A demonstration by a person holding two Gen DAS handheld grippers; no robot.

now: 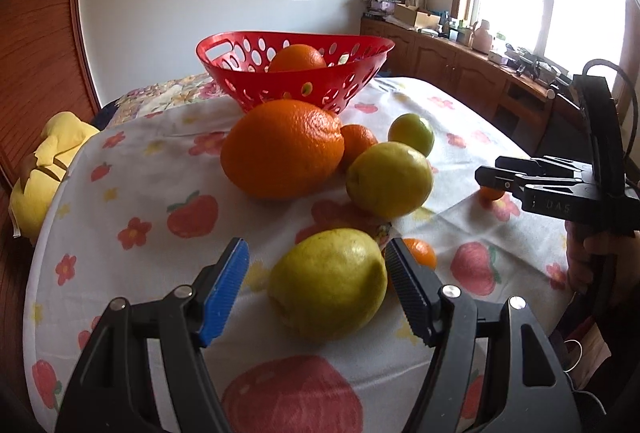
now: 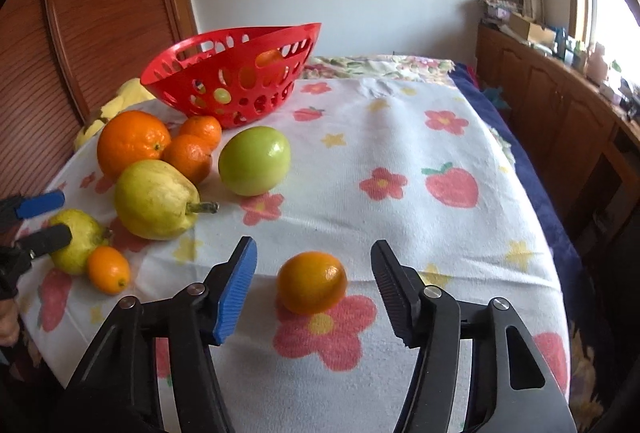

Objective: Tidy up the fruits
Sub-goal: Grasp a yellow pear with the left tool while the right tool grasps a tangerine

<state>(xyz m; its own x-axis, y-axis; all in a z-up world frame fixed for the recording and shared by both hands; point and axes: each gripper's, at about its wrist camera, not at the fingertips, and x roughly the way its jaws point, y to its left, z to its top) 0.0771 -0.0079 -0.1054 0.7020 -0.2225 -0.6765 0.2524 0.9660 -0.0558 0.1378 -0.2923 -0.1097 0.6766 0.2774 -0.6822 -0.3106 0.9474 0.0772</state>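
Blue-padded left gripper [image 1: 316, 287] is spread round a yellow-green pear [image 1: 328, 277] at lower centre, pads not yet pressing; right gripper [image 2: 314, 287] likewise brackets a small orange [image 2: 312, 282], untouched. Both are lined up for lifting, prob. to the red basket [image 2: 236, 81] upper left

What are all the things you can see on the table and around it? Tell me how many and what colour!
basket: one, red with holes, at the table's far side; an orange and some small fruit inside
big orange: one, orange, in front of the basket
mandarins: two, orange, beside the big orange
green apple: one, green, right of the mandarins
pears: two, yellow-green, near the front
kumquats: two, orange, one alone, one by the nearer pear
tablecloth: one, white with red flowers and strawberries
left gripper: open around the nearer pear
right gripper: open around the lone kumquat
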